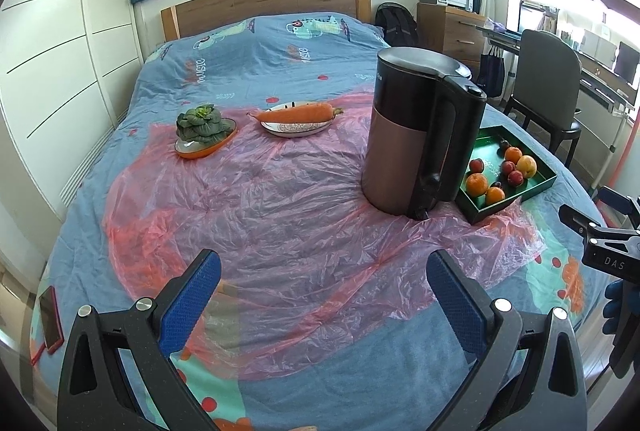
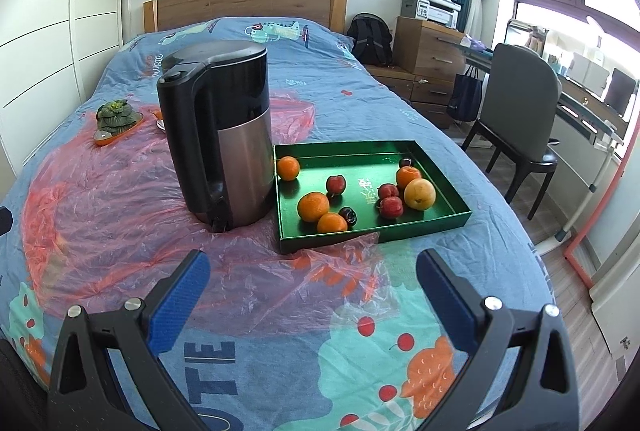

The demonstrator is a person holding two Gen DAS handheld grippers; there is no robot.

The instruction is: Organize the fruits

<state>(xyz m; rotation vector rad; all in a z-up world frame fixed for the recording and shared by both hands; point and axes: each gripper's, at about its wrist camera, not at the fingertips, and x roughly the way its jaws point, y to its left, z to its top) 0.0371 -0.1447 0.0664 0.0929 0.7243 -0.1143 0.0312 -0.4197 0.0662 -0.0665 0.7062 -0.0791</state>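
Fruit in the green tray [image 2: 440, 215], both tongs spread and empty.
Ahead of the right tongs [image 2: 314, 281]; left tongs [image 1: 324, 281] face the kettle [image 1: 416, 135]. Probably sort by kind, pinching gently.

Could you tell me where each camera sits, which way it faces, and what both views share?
Left wrist: on the left gripper, low at the bed's foot, facing the headboard; kettle centre-right, carrot beyond; its own open jaws show, plus the right gripper at the right edge.
Right wrist: on the right gripper, further right, facing the green tray of fruit; only its own open jaws show.
Shared: kettle, tray, bok choy.
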